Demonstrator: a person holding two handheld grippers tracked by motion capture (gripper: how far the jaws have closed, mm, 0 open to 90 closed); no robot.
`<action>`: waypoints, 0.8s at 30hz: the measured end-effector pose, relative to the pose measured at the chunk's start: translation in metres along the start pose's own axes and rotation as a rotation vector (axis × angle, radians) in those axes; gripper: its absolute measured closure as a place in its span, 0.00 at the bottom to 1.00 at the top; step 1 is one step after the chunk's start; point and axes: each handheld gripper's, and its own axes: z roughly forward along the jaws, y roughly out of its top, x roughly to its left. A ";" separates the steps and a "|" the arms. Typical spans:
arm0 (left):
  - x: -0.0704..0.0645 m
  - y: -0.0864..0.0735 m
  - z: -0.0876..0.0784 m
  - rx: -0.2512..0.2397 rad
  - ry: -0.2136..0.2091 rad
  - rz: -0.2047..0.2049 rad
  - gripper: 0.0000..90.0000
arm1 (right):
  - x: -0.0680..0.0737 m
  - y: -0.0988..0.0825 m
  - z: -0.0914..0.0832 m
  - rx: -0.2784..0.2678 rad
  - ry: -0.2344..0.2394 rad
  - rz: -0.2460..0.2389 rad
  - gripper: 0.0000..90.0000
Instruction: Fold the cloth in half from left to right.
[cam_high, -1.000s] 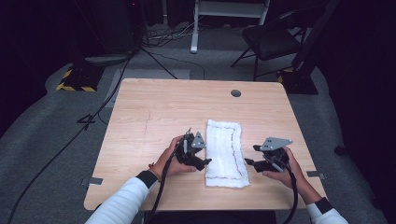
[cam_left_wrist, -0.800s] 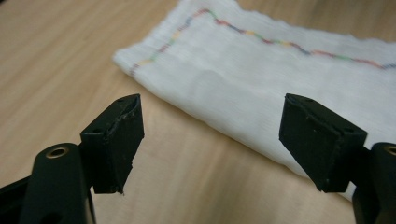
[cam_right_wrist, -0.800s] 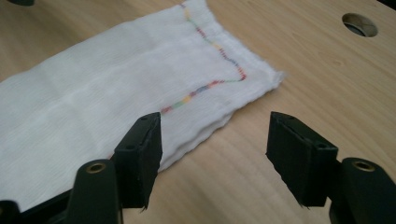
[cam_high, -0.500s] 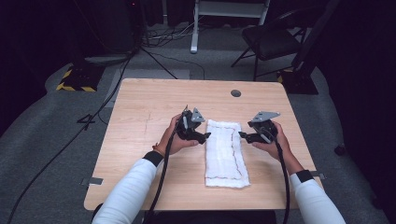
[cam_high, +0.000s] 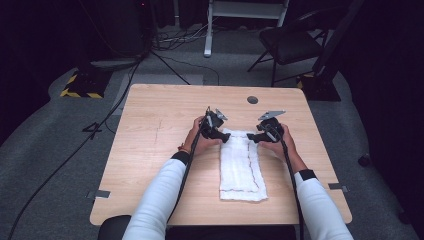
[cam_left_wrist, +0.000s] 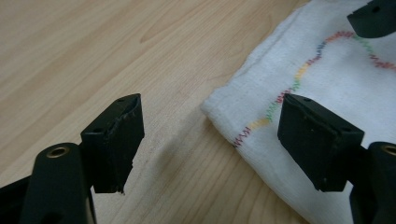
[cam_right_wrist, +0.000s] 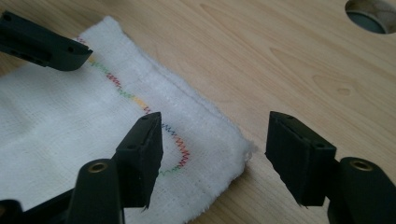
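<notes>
A folded white towel with rainbow zigzag stitching lies lengthwise on the wooden table. My left gripper is at its far left corner and my right gripper at its far right corner. In the left gripper view the open jaws straddle the towel corner, and that gripper holds nothing. In the right gripper view the gripper stands open just above the other corner, one jaw over the cloth, one over bare wood. The opposite gripper's jaw tip shows in each of these views.
A round cable hole sits in the table beyond the towel, also seen as a hole in the right gripper view. A black chair, a white stand and cables are on the floor behind the table.
Both hands have moved away from me along the towel's sides, from its near end to its far corners. The jaws stay open and the towel has not moved.
</notes>
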 end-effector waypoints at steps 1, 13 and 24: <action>0.001 -0.001 0.003 0.001 -0.005 -0.010 0.23 | -0.003 -0.002 0.005 0.018 -0.010 0.009 0.40; 0.005 -0.004 0.009 -0.007 -0.063 -0.042 0.24 | -0.009 -0.008 0.013 0.003 0.057 0.064 0.54; 0.003 0.001 0.005 0.010 -0.191 0.037 0.76 | 0.000 -0.003 0.011 0.026 0.102 0.040 0.88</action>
